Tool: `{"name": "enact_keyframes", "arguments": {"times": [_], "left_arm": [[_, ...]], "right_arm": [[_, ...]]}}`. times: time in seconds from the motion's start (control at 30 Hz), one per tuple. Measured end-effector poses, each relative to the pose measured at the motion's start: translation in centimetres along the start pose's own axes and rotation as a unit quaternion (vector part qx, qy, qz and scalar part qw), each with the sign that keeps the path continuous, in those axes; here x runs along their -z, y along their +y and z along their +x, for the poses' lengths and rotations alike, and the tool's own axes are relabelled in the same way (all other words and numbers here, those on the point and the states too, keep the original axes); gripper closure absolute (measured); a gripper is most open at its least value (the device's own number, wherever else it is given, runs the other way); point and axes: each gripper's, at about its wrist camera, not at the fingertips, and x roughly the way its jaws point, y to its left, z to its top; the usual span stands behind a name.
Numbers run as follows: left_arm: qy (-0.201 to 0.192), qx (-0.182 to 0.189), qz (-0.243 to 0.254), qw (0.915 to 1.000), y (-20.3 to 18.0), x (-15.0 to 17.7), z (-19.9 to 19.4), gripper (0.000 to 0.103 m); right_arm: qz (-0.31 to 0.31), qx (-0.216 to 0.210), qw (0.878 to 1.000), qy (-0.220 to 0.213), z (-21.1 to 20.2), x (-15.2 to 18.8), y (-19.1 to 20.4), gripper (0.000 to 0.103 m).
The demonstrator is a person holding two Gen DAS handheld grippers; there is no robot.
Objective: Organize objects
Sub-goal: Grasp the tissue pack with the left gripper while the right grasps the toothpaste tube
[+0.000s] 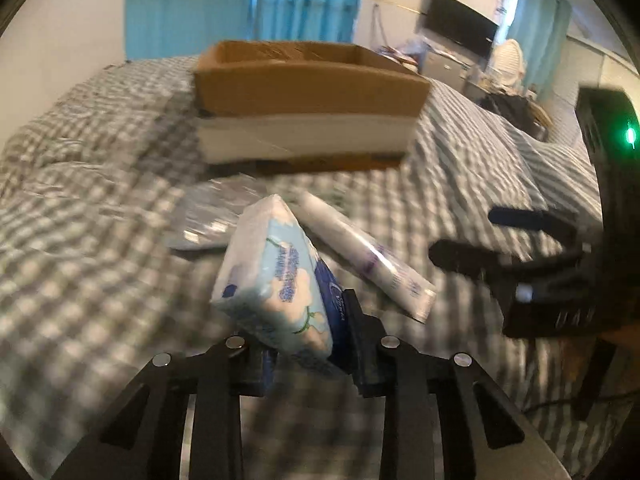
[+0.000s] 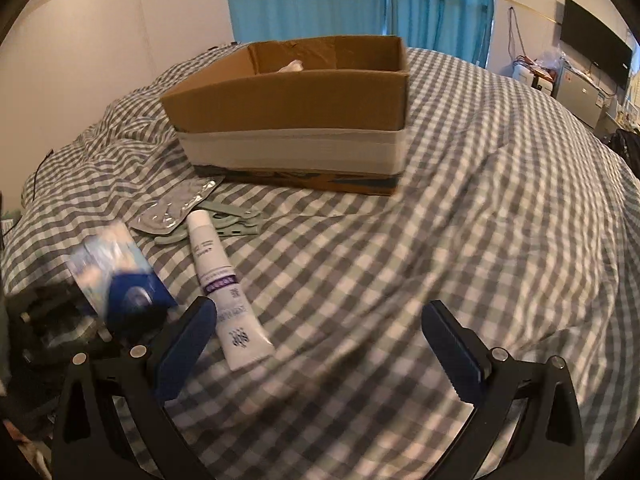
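My left gripper [image 1: 308,344] is shut on a blue-and-white tissue pack [image 1: 276,280] and holds it above the checked bed; the pack also shows blurred in the right wrist view [image 2: 116,268]. A white tube [image 2: 222,284] lies on the bed, also in the left wrist view [image 1: 368,256]. My right gripper [image 2: 320,344] is open and empty just right of the tube; it shows at the right of the left wrist view [image 1: 476,236]. An open cardboard box [image 2: 296,108] stands farther back, with something white inside [image 2: 292,66].
A silver foil packet [image 2: 176,204] and a pale green plastic piece [image 2: 228,220] lie between the tube and the box. The checked bedcover [image 2: 460,220] spreads to the right. Curtains, a TV and cluttered furniture stand beyond the bed.
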Motion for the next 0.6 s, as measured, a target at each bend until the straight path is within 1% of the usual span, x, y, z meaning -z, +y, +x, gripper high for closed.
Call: {"name": "enact_keyframes", "arguments": {"times": [0.1,0.13,0.17,0.2,0.23,0.27,0.3,0.33,0.37,0.43,0.47,0.6], "left_arm": [[0.0,-0.014,-0.018,0.9997,1.8,-0.3,0.1,0.074],[0.0,-0.018,-0.021,0.9996,2.2,-0.4,0.2,0.074],[0.003,-0.018,-0.024,0.9995,2.4,-0.3,0.4,0.074],[0.006,-0.014,-0.028,0.9995,2.6,-0.1,0.5,0.074],[0.009,-0.012,-0.029,0.9995,2.7,-0.1,0.6,0.076],[0.011,-0.008,-0.031,0.9994,2.8,0.0,0.7,0.076],[0.012,-0.007,-0.033,0.9994,2.8,0.1,0.7,0.077],[0.011,-0.006,-0.034,0.9993,3.1,0.3,0.6,0.077],[0.01,-0.006,-0.034,0.9993,3.1,0.4,0.5,0.077],[0.008,-0.008,-0.031,0.9995,3.3,0.4,0.4,0.077],[0.006,-0.009,-0.029,0.9995,3.1,0.4,0.2,0.077],[0.001,-0.004,-0.033,0.9994,2.6,0.3,-0.6,0.077]], "right_arm": [[-0.012,-0.01,1.0,0.009,1.1,-0.5,1.7,0.001],[-0.016,-0.018,1.0,0.014,1.6,-0.8,2.4,0.003],[-0.019,-0.023,0.999,0.015,2.0,-0.9,2.9,0.008],[-0.022,-0.029,0.999,0.021,2.7,-1.1,3.4,0.01],[-0.026,-0.035,0.999,0.03,3.3,-1.2,3.8,0.018],[-0.03,-0.038,0.998,0.04,4.0,-1.1,4.3,0.032],[-0.035,-0.036,0.998,0.049,4.6,-1.0,4.7,0.04],[-0.039,-0.034,0.997,0.053,4.9,-0.8,4.9,0.051],[-0.043,-0.036,0.997,0.052,4.9,-0.6,5.1,0.064],[-0.046,-0.042,0.997,0.046,4.3,-0.4,5.3,0.074],[-0.044,-0.039,0.997,0.043,3.9,-0.3,5.3,0.076],[-0.025,-0.048,0.998,0.028,2.3,0.2,5.2,0.076]]}}
